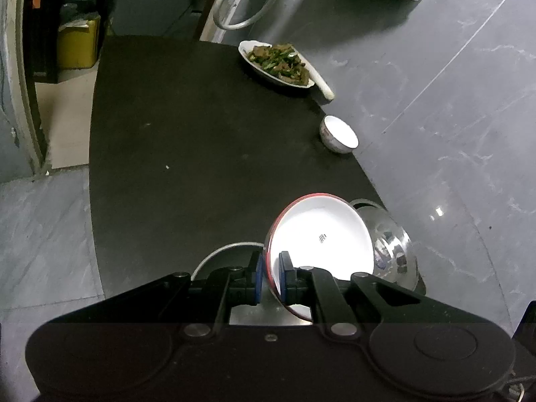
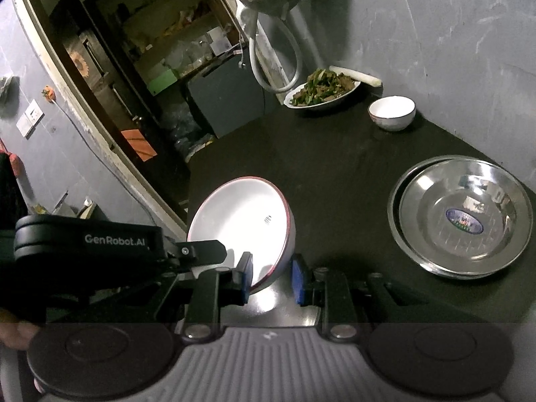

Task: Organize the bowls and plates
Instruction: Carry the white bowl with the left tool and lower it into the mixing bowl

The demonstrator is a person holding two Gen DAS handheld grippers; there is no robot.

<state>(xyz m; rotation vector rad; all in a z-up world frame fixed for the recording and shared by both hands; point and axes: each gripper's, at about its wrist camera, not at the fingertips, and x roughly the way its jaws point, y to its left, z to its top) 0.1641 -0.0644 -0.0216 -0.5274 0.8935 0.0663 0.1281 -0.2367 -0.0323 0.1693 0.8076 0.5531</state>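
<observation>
A white bowl with a red rim is held tilted over the black table. My left gripper is shut on its rim, one blue pad inside and one outside. In the right wrist view the same white bowl has its lower edge between the pads of my right gripper, which is shut on its wall. The left gripper's finger clamps the bowl's left rim there. Two nested steel bowls sit at the right; in the left view the steel bowls lie just behind the white one.
A small white bowl stands near the table's far right edge. Beyond it are a plate of cooked greens and a white vegetable stalk. Grey tiled floor surrounds the table; a doorway and cabinet stand at the left.
</observation>
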